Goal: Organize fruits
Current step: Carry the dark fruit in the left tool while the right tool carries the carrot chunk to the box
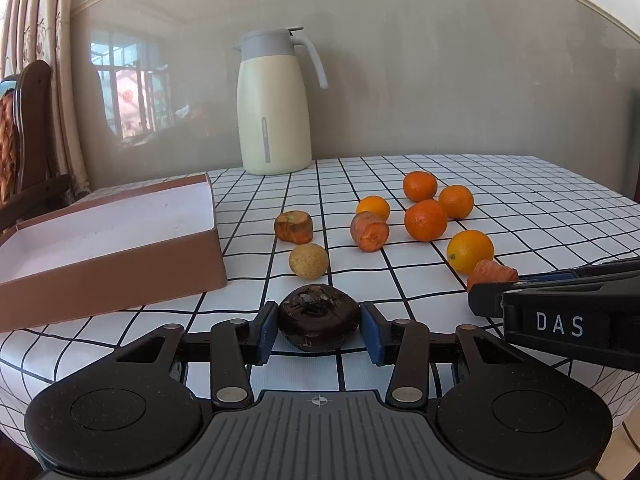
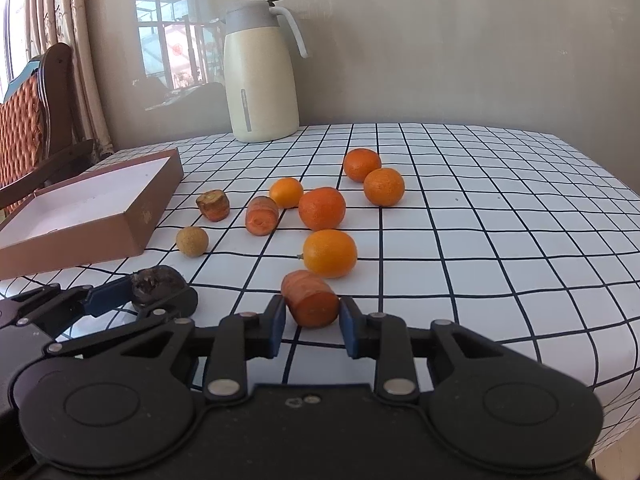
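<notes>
We are at the pick-up step, with both tongs loaded. Our left gripper (image 1: pixel 319 330) is closed on the dark, shrivelled fruit (image 1: pixel 318 316), its blue pads pressed to either side at about 6 o'clock in the left wrist view, and our right gripper (image 2: pixel 313 322) is clamped on the nearest carrot chunk (image 2: pixel 311 298), near 6 o'clock in the right wrist view. The brown box (image 1: pixel 120 276), white inside and seemingly with nothing in it yet, lies open at about 9 o'clock of the scattered pile. As we judge it, the next move calls for lifting each piece clear of the checked tablecloth (image 2: pixel 500 240) and carrying it leftward over the box's near wall without brushing the loose pieces on the way. We count five oranges or tangerines (image 2: pixel 322 208), three carrot chunks including the held one, one small tan round fruit (image 2: pixel 192 241), one dark fruit, one box, and one cream jug (image 2: pixel 260 76) standing at 12 o'clock.
</notes>
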`<action>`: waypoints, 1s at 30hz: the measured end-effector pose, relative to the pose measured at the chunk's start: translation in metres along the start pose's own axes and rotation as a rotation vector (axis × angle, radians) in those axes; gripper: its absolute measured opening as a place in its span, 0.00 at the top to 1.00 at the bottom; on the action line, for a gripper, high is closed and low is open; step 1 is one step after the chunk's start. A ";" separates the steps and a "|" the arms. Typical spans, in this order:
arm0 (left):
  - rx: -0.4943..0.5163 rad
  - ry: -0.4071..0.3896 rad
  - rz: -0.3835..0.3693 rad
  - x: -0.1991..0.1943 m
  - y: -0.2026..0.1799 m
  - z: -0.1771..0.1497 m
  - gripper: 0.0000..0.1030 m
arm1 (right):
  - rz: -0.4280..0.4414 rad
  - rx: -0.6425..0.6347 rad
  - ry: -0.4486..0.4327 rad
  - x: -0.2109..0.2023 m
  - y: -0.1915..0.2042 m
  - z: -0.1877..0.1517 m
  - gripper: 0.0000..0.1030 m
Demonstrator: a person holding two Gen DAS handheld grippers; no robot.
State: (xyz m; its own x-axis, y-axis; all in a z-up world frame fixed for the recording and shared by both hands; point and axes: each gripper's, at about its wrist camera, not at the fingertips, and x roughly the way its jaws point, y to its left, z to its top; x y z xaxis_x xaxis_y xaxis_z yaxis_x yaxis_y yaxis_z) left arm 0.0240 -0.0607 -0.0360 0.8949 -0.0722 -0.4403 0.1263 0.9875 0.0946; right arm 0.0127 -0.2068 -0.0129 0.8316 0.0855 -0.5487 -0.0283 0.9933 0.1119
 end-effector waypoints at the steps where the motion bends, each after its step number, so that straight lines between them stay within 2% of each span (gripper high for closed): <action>1: -0.004 0.001 -0.001 0.000 0.001 0.000 0.57 | 0.000 0.002 -0.002 0.000 0.000 0.000 0.80; 19: -0.051 -0.011 -0.002 -0.003 0.012 0.005 0.57 | 0.016 0.012 -0.033 -0.008 0.000 0.002 0.80; 30: -0.080 -0.051 0.043 -0.025 0.046 0.008 0.57 | 0.120 -0.026 -0.067 -0.017 0.027 0.010 0.80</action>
State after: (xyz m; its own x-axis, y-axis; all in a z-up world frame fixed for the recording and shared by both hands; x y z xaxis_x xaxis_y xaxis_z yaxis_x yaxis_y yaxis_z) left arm 0.0109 -0.0148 -0.0140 0.9198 -0.0346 -0.3909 0.0544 0.9977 0.0397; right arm 0.0036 -0.1821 0.0076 0.8565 0.1994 -0.4761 -0.1436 0.9780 0.1512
